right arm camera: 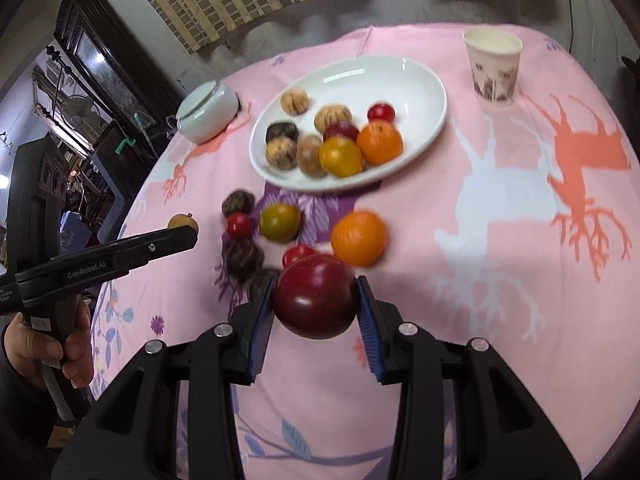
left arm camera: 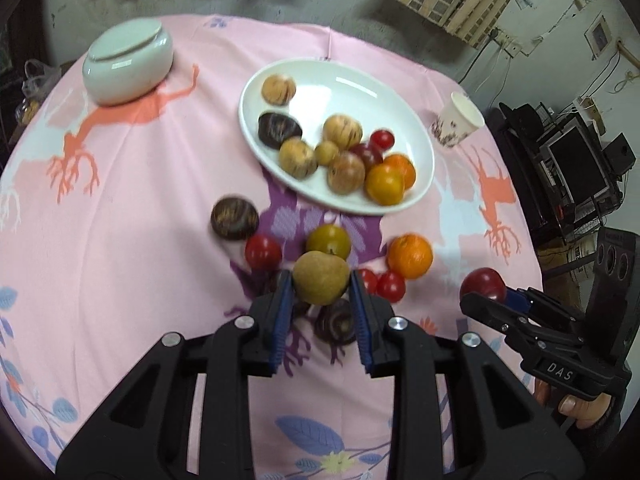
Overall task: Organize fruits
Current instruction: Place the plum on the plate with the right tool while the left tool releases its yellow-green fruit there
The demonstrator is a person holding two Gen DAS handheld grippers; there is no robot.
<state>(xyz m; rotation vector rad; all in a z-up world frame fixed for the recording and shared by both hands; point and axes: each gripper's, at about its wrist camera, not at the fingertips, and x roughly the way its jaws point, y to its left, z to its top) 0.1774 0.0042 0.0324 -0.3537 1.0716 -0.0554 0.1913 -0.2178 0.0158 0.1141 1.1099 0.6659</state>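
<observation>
My left gripper (left arm camera: 320, 284) is shut on a tan round fruit (left arm camera: 320, 278) and holds it above the loose fruits. My right gripper (right arm camera: 316, 300) is shut on a dark red plum (right arm camera: 316, 302); it also shows in the left wrist view (left arm camera: 482, 284). A white oval plate (left arm camera: 400, 92) holds several fruits: tan, dark brown, red and orange ones. On the cloth before the plate lie an orange (left arm camera: 410, 255), a greenish-yellow tomato (left arm camera: 329, 241), red tomatoes (left arm camera: 263, 252) and a dark brown fruit (left arm camera: 234, 217). In the right wrist view the left gripper (right arm camera: 182, 234) holds the tan fruit (right arm camera: 183, 222).
A white lidded bowl (left arm camera: 128, 62) stands at the table's far left. A paper cup (left arm camera: 458, 120) stands right of the plate. The table carries a pink patterned cloth (left arm camera: 140, 200). Shelves with electronics (left arm camera: 576, 168) stand to the right.
</observation>
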